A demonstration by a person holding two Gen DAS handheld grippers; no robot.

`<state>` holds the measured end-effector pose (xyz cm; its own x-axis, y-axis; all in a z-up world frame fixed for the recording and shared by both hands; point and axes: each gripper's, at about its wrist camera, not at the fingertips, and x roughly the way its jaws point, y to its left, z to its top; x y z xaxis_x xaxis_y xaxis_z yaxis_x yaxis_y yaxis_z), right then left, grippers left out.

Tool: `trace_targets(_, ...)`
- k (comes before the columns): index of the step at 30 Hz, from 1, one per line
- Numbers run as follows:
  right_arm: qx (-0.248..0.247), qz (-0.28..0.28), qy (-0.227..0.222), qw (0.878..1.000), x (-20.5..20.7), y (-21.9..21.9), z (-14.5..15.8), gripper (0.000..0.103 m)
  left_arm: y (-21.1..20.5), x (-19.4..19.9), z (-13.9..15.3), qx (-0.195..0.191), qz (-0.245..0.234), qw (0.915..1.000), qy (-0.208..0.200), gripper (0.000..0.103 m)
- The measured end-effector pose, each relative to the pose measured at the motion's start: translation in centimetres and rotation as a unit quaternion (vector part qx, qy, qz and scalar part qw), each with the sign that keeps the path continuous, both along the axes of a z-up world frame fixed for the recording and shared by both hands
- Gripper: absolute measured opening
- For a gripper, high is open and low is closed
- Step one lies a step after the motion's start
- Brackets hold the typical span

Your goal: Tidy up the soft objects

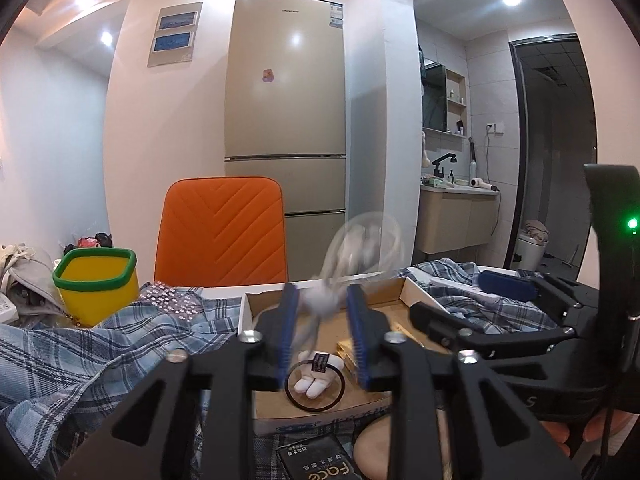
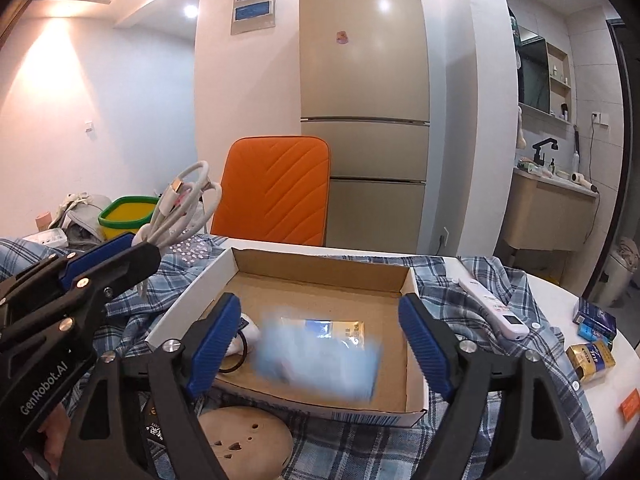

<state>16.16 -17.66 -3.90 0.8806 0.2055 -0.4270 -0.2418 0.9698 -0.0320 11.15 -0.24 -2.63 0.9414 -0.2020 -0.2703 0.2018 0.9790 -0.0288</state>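
While both grippers sit over the cardboard box (image 2: 320,258) on the plaid cloth (image 1: 80,352), neither looks clamped on anything. L gripper (image 1: 322,300): jaws partly open, w/ a coiled white cable (image 1: 360,248) blurred between & above the blue pads; the bundle's tied waist looks narrower than the gap and I see daylight either side, so the pads don't seem to press it. From the R wrist view the same cable (image 2: 180,208) stands up off the L gripper's tips, at the box's left edge, loops tilted toward the yellow tub w/ green rim (image 2: 124,216). R gripper (image 2: 319,300): jaws spread wide, nothing touching the pads; a light-blue soft pack (image 2: 320,356) is smeared w/ motion blur between them, over the box's near half, so can't tell if it rests on the box floor. Also in the box: a foil sachet (image 2: 344,330) lying flat behind the blue pack, and a small white plush piece inside a black ring (image 1: 314,380) near the left wall. White remote (image 2: 496,304) lies on the cloth just right of the box; orange chair (image 1: 220,228) & fridge (image 1: 286,80) are behind the table.
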Motion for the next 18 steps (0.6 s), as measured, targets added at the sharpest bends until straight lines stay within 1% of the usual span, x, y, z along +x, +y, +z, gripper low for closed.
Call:
trace_targets(1, 0.0, -0.005, -0.003, 1.0, -0.1, 0.0, 0.1, 0.087, 0.2, 0.0, 0.0, -0.005, 0.004, 1.0, -0.001, 0.059)
trace_targets(2, 0.002, -0.013, -0.004, 1.0, -0.1, -0.3, 0.0, 0.087, 0.6, -0.1, 0.0, -0.013, 0.005, 0.9999, -0.004, 0.09)
trace_targets(3, 0.008, -0.019, -0.002, 1.0, 0.0, -0.6, 0.1, 0.087, 0.9, -0.4, 0.1, -0.023, 0.003, 0.9997, -0.012, 0.101)
trace_targets(5, 0.028, -0.017, 0.009, 0.999, 0.3, -1.3, 0.1, 0.088, 1.1, -1.1, 0.4, -0.028, 0.009, 0.9992, -0.028, 0.101)
trace_targets(7, 0.035, -0.024, 0.012, 0.999, 0.5, -1.7, 0.0, 0.088, 1.0, -1.1, 0.3, -0.025, 0.01, 0.9993, -0.027, 0.101)
trace_targets(12, 0.039, -0.029, 0.002, 0.999, 0.0, -2.1, 0.3, 0.088, 1.0, -1.3, 0.5, -0.021, 0.016, 0.9992, -0.032, 0.101)
trace_targets(13, 0.038, -0.029, -0.001, 0.999, -0.2, -2.1, 0.4, 0.088, 1.1, -1.3, 0.8, -0.023, 0.018, 0.9992, -0.03, 0.101)
trace_targets(15, 0.037, -0.028, -0.006, 0.999, -0.5, -2.2, 0.9, 0.088, 1.8, -2.0, 1.6, -0.042, 0.02, 0.9985, -0.027, 0.101)
trace_targets(16, 0.04, -0.029, -0.007, 0.999, -0.7, -2.3, 1.2, 0.088, 2.1, -2.6, 2.2, -0.052, 0.018, 0.998, -0.031, 0.101)
trace_targets(18, 0.055, -0.034, -0.011, 0.998, -1.3, -2.8, 2.1, 0.088, 2.5, -3.9, 3.3, -0.054, 0.028, 0.9973, -0.042, 0.101)
